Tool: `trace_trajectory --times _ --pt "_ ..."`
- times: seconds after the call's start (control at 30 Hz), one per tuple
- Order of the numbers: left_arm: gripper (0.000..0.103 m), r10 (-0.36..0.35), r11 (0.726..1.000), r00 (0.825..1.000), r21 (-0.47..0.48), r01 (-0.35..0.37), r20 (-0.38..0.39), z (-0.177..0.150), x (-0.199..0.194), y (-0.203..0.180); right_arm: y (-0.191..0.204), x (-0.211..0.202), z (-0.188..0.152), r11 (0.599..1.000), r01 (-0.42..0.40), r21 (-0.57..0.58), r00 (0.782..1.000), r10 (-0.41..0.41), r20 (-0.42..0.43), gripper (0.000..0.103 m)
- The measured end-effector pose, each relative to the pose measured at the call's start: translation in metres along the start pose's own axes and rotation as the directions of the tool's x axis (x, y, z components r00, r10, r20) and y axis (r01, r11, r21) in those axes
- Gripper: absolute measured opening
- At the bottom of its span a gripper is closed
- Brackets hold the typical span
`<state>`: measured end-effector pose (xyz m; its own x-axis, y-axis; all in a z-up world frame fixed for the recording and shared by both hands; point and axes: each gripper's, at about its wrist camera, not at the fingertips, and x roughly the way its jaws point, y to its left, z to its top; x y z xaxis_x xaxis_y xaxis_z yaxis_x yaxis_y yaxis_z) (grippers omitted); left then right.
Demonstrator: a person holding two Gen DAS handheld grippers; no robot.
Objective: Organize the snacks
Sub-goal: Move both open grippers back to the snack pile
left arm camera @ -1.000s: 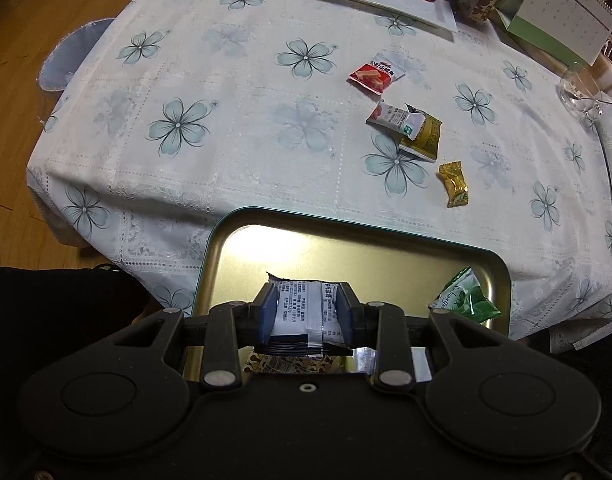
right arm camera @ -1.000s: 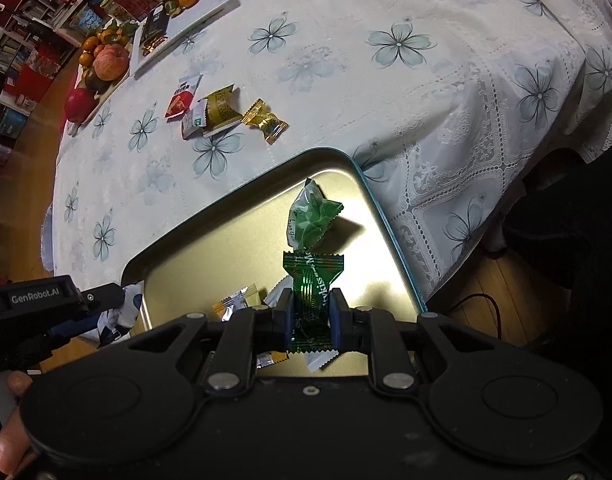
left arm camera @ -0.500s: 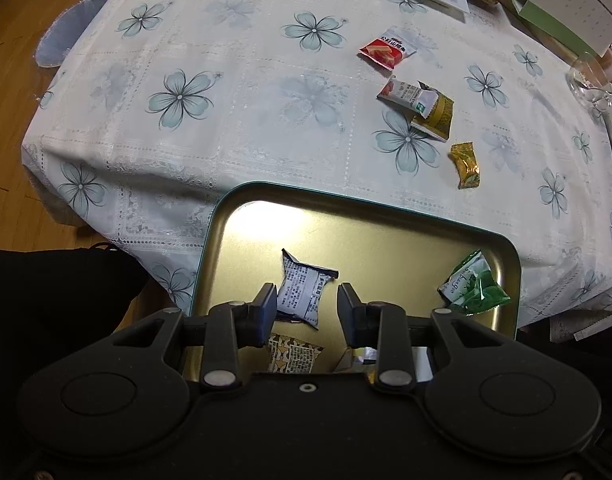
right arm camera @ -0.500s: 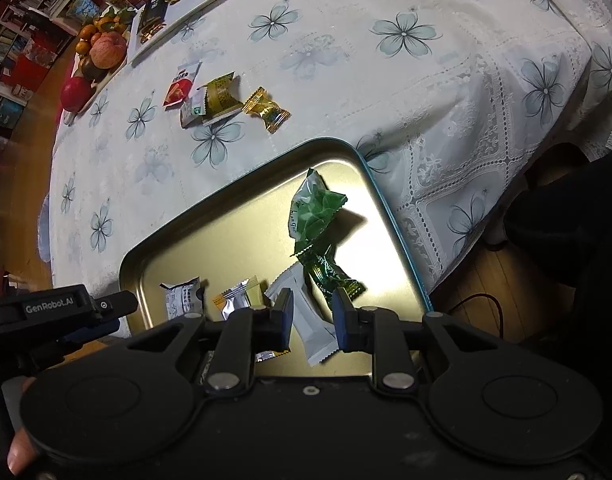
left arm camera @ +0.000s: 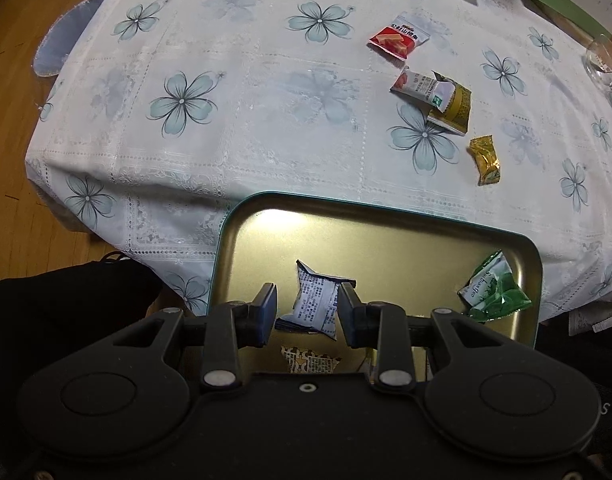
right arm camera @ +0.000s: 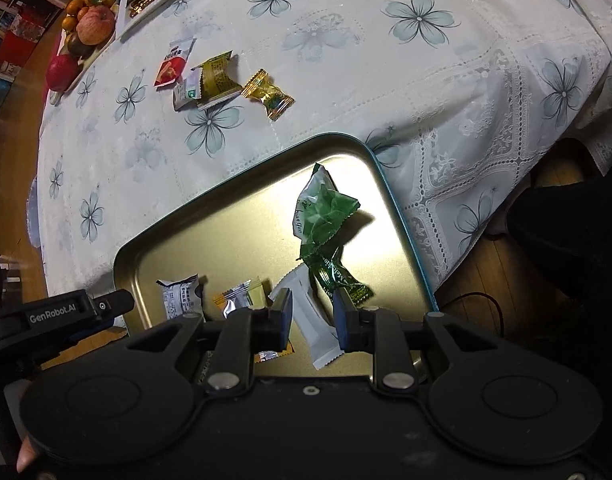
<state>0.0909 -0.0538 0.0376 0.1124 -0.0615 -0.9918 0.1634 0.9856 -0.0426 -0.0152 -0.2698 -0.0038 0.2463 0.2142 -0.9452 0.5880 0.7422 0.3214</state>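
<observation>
Four snacks lie on the table's far half, well apart from the tray [left arm camera: 386,210] at its near edge: a red packet [left arm camera: 398,37], two overlapping packets [left arm camera: 438,98] and a gold candy [left arm camera: 484,159]. My left tool [left arm camera: 306,311] hangs partly open over a white packet [left arm camera: 316,304] in the tray, gripping nothing. My right tool [right arm camera: 312,316] is likewise open and empty above a white sachet [right arm camera: 312,320]. Reaching far, I might snag the tray's rim, or pinch both overlapping packets together.

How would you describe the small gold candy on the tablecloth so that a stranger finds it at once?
Start at the golden tray on the flowered tablecloth. Just beyond its far rim lies a loose group of packets. The gold candy is nearest the tray and lies alone: shiny foil, pinched at both ends, unlike its flat neighbours.
</observation>
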Motion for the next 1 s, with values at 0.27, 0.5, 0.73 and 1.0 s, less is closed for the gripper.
trace_trajectory --times 0.27,0.5,0.73,1.0 --pt "0.042 0.026 0.999 0.999 0.035 -0.025 -0.038 0.016 0.019 -0.007 0.011 0.027 0.019 0.997 0.077 -0.015 0.994 -0.078 -0.078 0.026" --pt "0.042 0.025 0.999 0.998 0.041 -0.023 -0.053 0.036 0.029 -0.011 0.035 0.034 0.040 0.985 0.132 -0.110 0.989 -0.138 -0.047 0.026" --pt "0.042 0.032 0.999 0.999 0.033 -0.032 0.005 0.069 0.021 -0.015 0.064 0.017 0.078 0.962 0.221 -0.162 0.971 -0.200 0.133 0.027" --pt "0.042 0.043 0.998 0.994 0.048 -0.048 0.099 0.110 0.013 -0.023 0.086 0.018 0.132 0.942 0.264 -0.207 0.960 -0.236 0.151 0.028"
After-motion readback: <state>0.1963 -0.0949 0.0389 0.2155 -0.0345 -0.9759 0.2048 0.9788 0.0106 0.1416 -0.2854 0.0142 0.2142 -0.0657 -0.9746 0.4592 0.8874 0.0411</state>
